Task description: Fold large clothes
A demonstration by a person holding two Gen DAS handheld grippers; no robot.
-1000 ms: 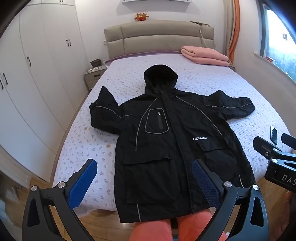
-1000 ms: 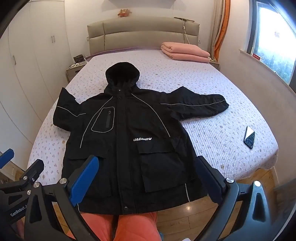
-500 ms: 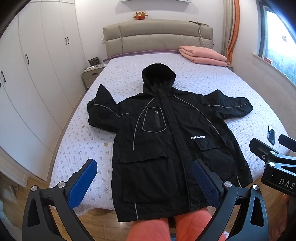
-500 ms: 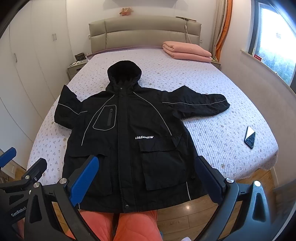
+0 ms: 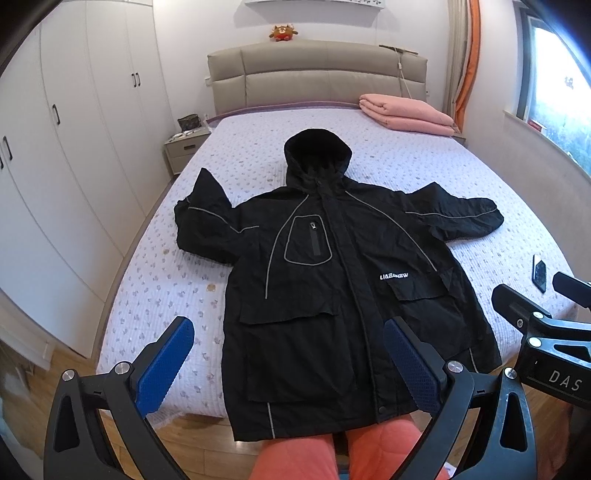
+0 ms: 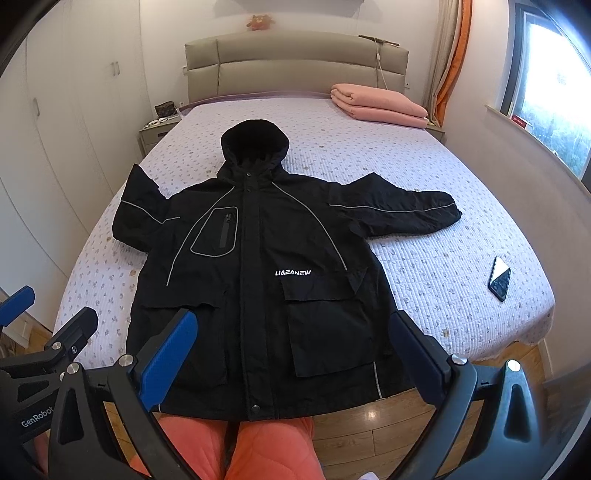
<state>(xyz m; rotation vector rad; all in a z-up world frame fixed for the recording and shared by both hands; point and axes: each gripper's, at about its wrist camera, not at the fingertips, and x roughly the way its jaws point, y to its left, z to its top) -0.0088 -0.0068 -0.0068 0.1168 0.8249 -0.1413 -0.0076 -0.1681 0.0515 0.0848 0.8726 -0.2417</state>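
A: Jacket (image 5: 332,295) position, please. Black, hooded?

B: Yes. It lies face up and spread flat on the bed (image 5: 424,155), hood (image 5: 317,155) toward the headboard (image 5: 317,74), hem hanging a little over the foot edge. Zip closed. Both sleeves out to the sides; the one toward the window reaches out nearly straight, the one toward the wardrobe is bent, cuff pointing up the bed. White lettering on the chest, grey piping along the shoulders and sleeves.

A: Grippers?

B: Left gripper (image 5: 288,362) is released, blue pads wide apart, held in the air over the foot of the bed, nothing between the fingers. Right gripper (image 6: 295,350) the same: spread wide, clear of the cloth, holding nothing. Neither touches the jacket. Each shows at the edge of the other's view, side by side.

A: Surroundings?

B: Phone (image 6: 499,278) on the bedspread near the foot corner on the window side, well apart from the jacket. Folded pink blanket (image 5: 406,116) at the head of the bed, same side. Small plush toy (image 5: 282,32) on top of the headboard. Nightstand (image 5: 184,151) beside the bed, white wardrobe (image 5: 74,147) along that wall. Window (image 6: 554,92) with an orange curtain (image 6: 452,55) opposite. Orange trouser legs (image 6: 236,446) at the bottom of both views, above a wooden floor (image 6: 369,417).
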